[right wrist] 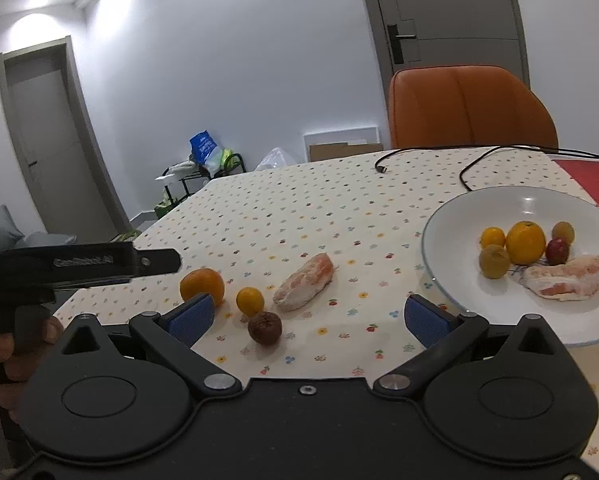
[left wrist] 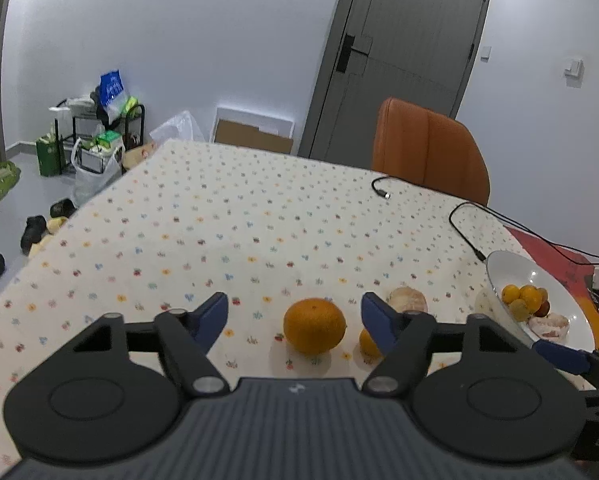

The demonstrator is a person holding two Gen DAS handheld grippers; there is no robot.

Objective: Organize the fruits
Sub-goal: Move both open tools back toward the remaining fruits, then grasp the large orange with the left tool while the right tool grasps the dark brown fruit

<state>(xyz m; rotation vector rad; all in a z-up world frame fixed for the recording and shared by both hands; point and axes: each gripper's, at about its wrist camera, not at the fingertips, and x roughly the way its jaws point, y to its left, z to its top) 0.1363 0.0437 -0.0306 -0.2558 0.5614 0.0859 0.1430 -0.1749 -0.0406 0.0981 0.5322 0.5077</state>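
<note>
- Flower-dotted tablecloth (right wrist: 283, 216) covers the table; one orange chair (right wrist: 467, 108) stands at 12 o'clock.
- Four loose fruits: one orange (right wrist: 202, 285), one small citrus (right wrist: 250, 300), one brown fruit (right wrist: 264, 328), one peeled pomelo segment (right wrist: 304, 282).
- White plate (right wrist: 451, 216) at 2 o'clock holds six pieces.
- Left gripper (left wrist: 293, 314) and right gripper (right wrist: 305, 318): both released, spread wide, empty.

Chair: your orange chair (right wrist: 467, 108) sits at the tabletop's (left wrist: 219, 216) far edge.
Cables: two black cables (left wrist: 465, 220) trail across the flowered cloth.
Door: grey door (left wrist: 403, 48) behind, closed.
</note>
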